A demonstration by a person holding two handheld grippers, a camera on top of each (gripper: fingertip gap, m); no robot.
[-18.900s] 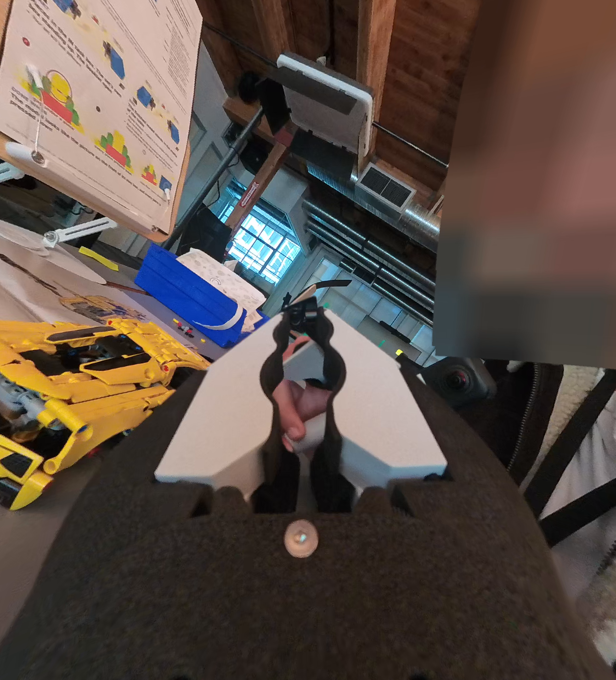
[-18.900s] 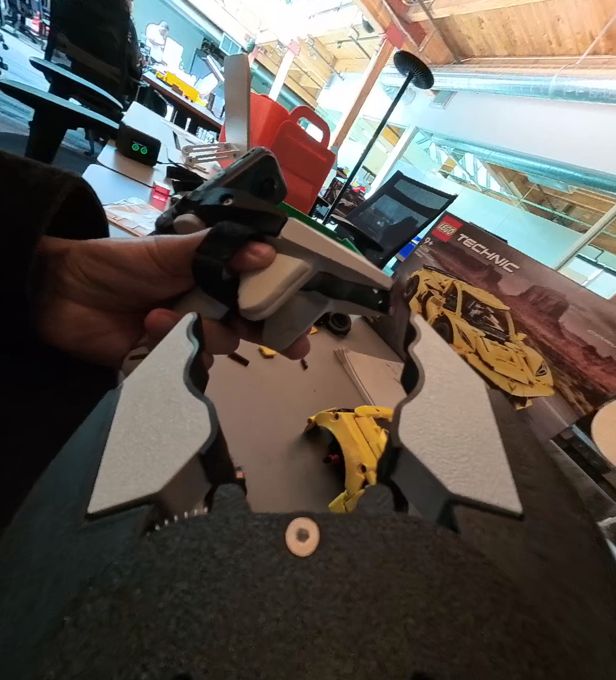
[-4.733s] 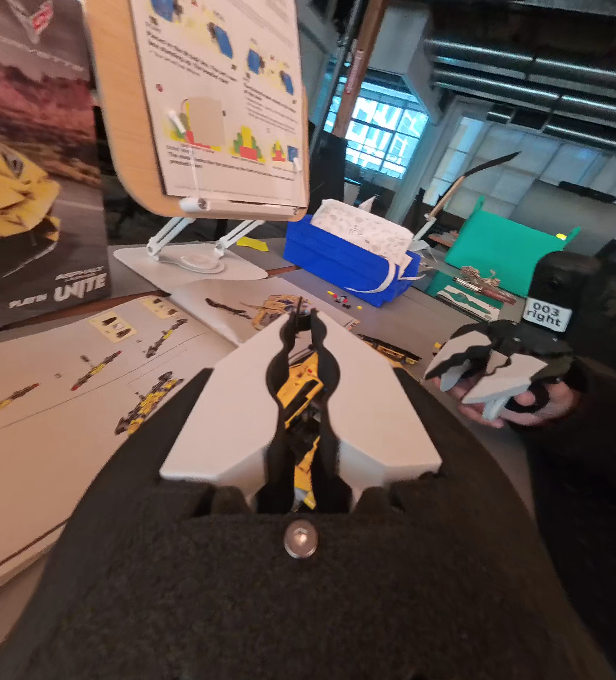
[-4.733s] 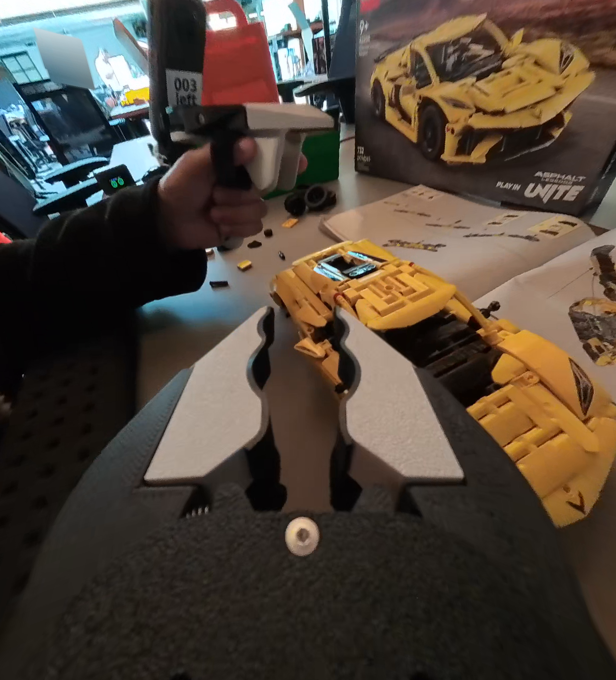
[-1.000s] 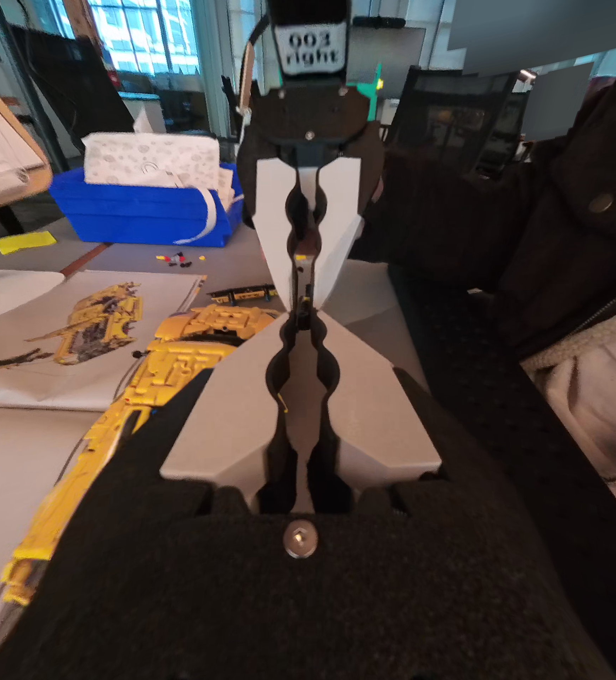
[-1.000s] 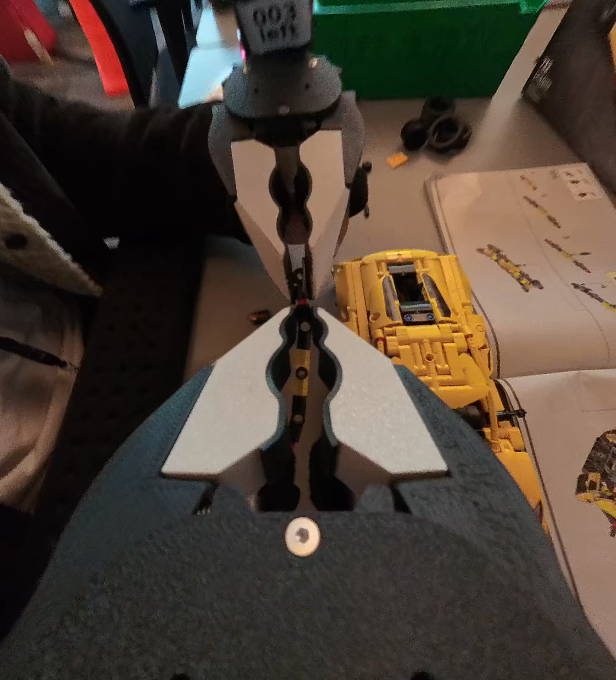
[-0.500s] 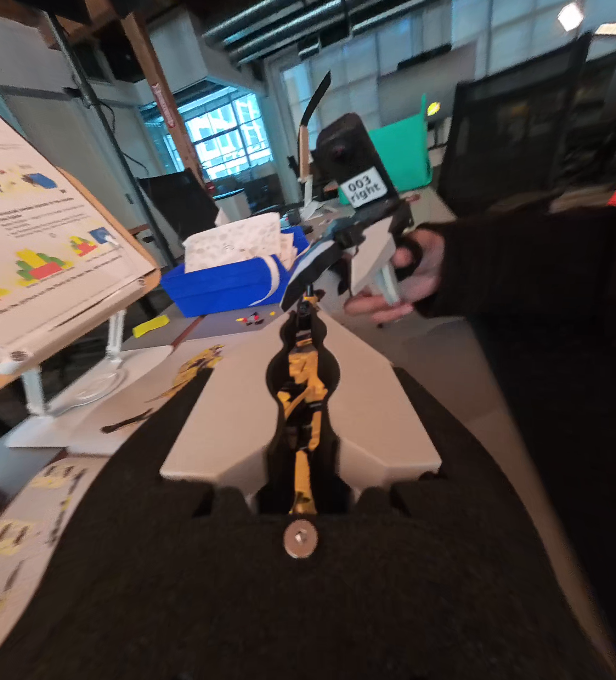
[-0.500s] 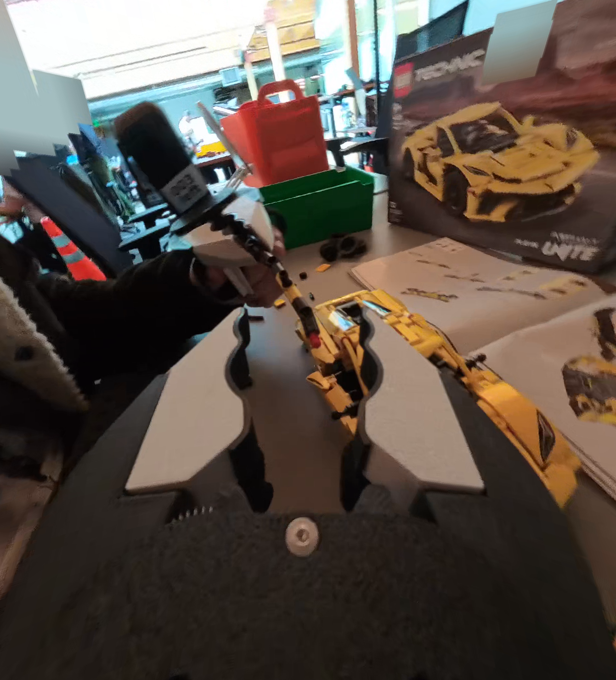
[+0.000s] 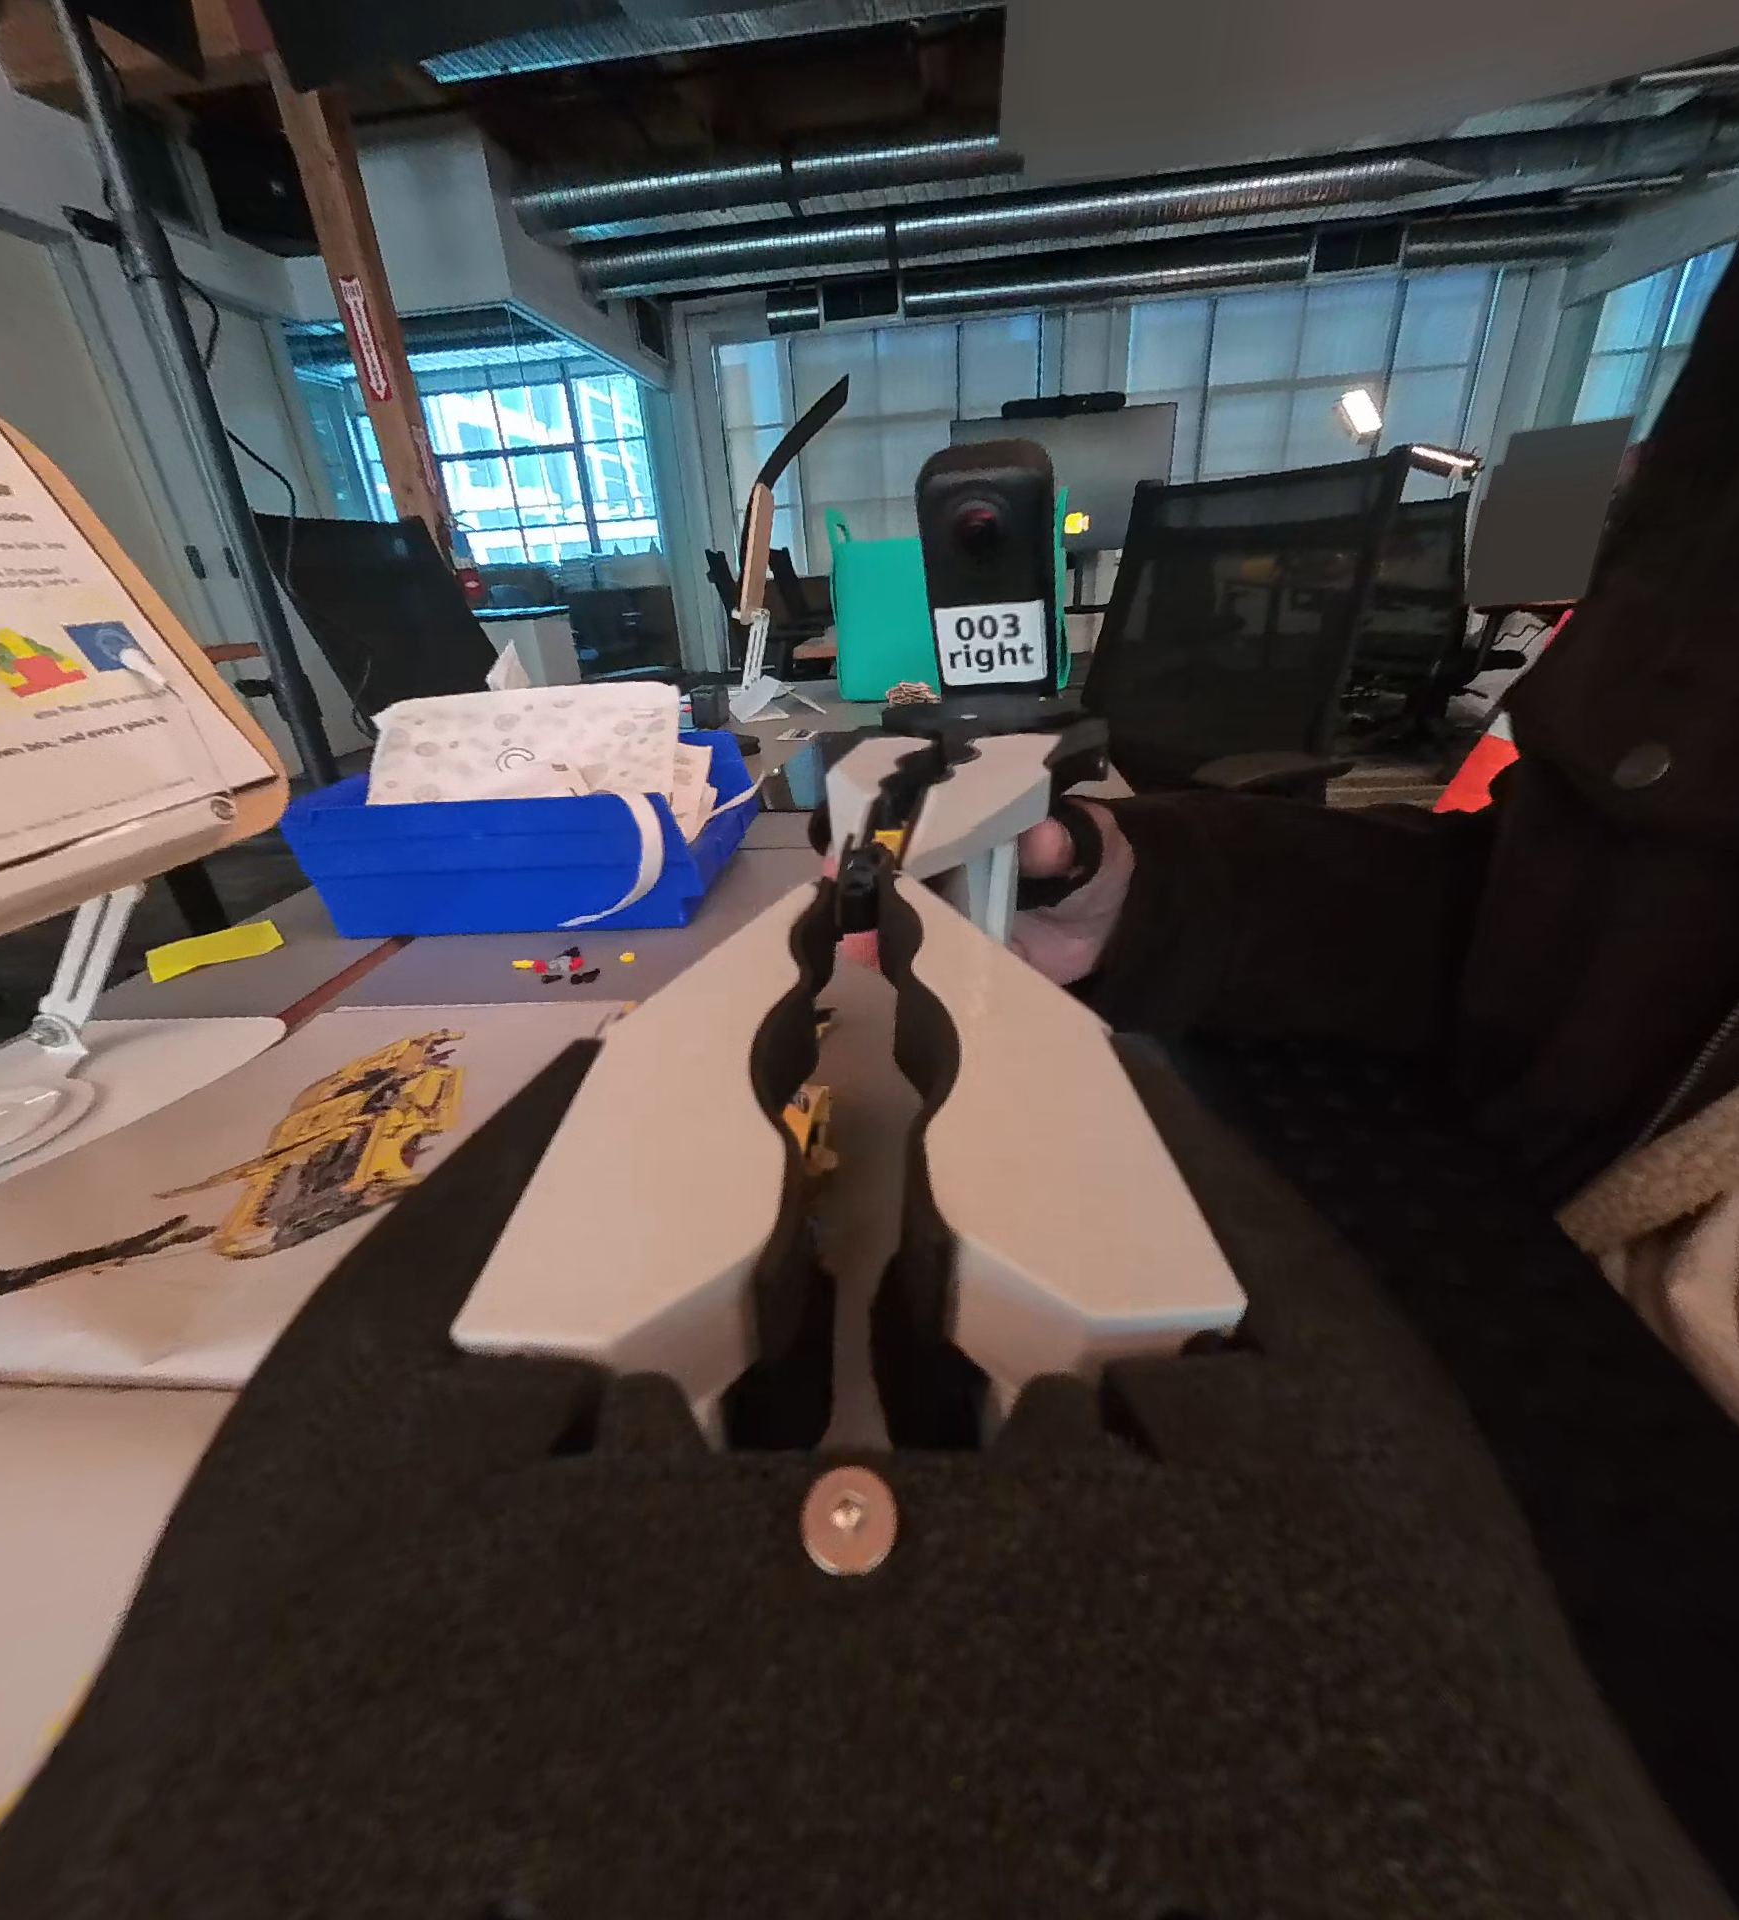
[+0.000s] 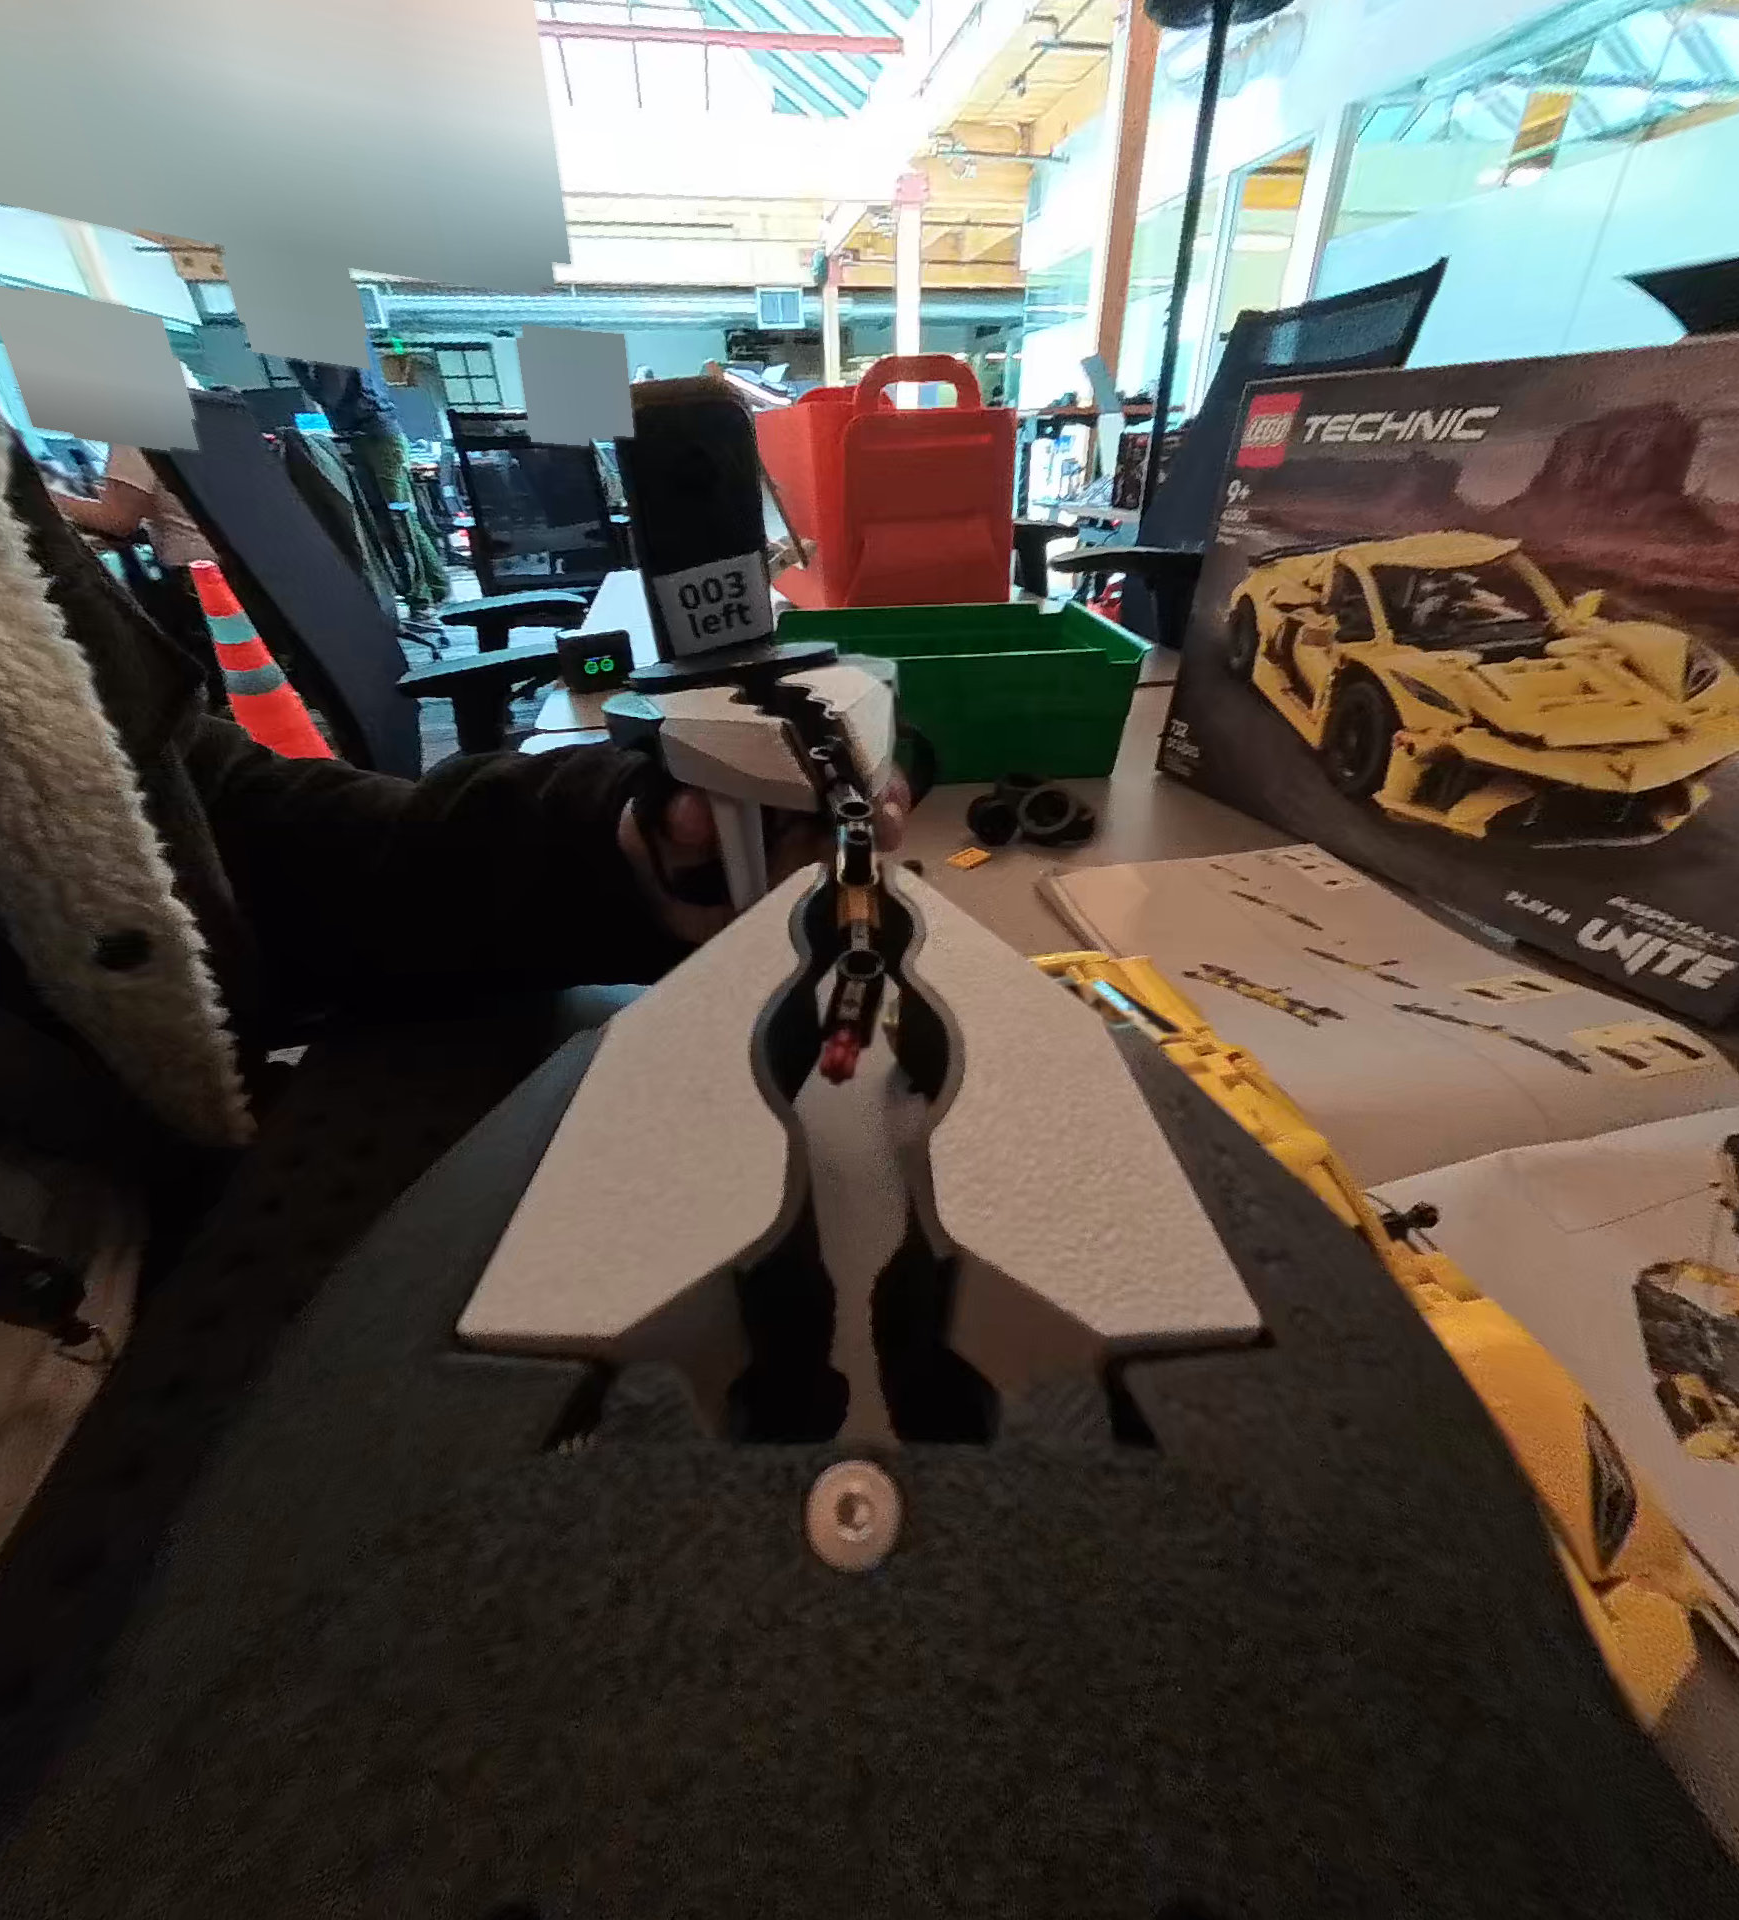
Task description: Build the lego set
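Both my hand-held grippers pinch one thin black-and-yellow rod (image 10: 849, 862) in the air between them: my right hand-held gripper (image 10: 852, 904) closed on its red-tipped end, my left hand-held gripper (image 9: 857, 896) on the other. The knobbly yellow car (image 10: 1260, 1101) lies on the grey surface (image 10: 1010, 873) at 3 o'clock, by matte paper booklets (image 10: 1364, 997).
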